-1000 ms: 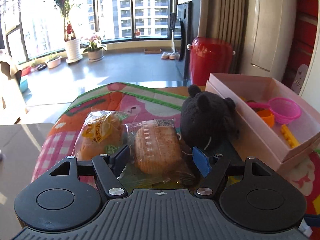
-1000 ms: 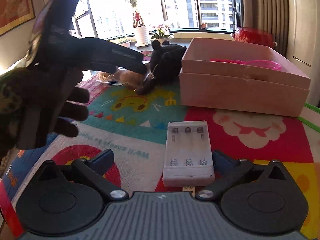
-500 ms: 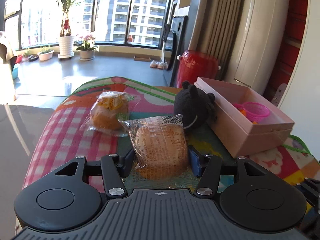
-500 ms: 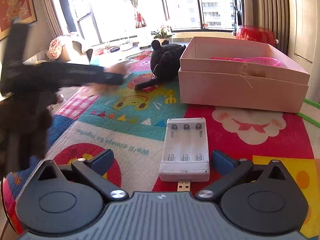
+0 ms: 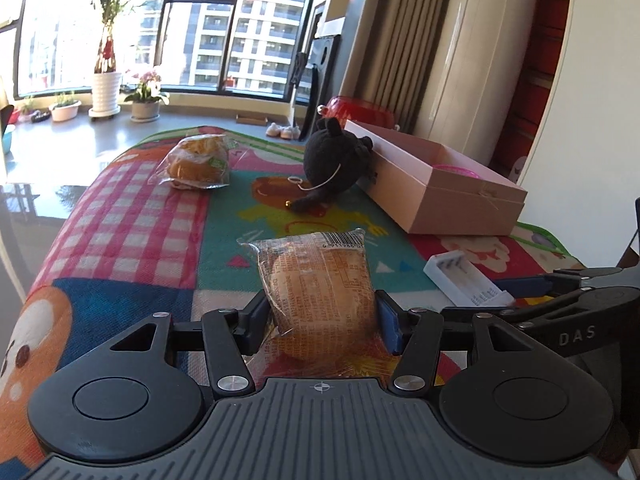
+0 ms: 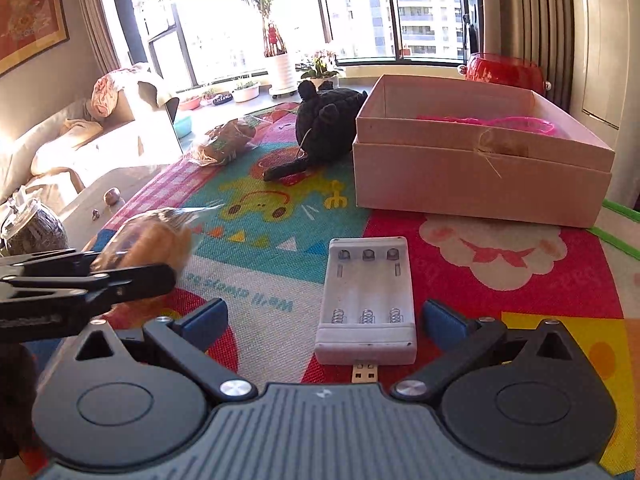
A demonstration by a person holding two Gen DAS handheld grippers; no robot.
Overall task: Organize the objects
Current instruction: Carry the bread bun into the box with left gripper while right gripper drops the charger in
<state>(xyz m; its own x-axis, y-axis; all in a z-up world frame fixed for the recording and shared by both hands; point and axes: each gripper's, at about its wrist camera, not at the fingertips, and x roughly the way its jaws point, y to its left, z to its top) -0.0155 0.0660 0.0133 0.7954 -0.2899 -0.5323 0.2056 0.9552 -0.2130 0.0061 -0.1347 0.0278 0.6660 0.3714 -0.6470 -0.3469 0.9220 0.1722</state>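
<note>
Left gripper [image 5: 322, 314] gripping a wrapped bun [image 5: 320, 284], jaws clenched on both sides of the packet, carrying it clear above the play mat [image 5: 132, 216] covering the bench. Right gripper [image 6: 324, 318] hovering low with jaws released and spread wide, straddling a white battery charger [image 6: 368, 300] lying flat on the mat, not touching it. Further back: second wrapped bun [image 5: 196, 162] sitting near the far edge, black plush toy [image 5: 334, 162] leaning against the pink box [image 5: 440, 196].
</note>
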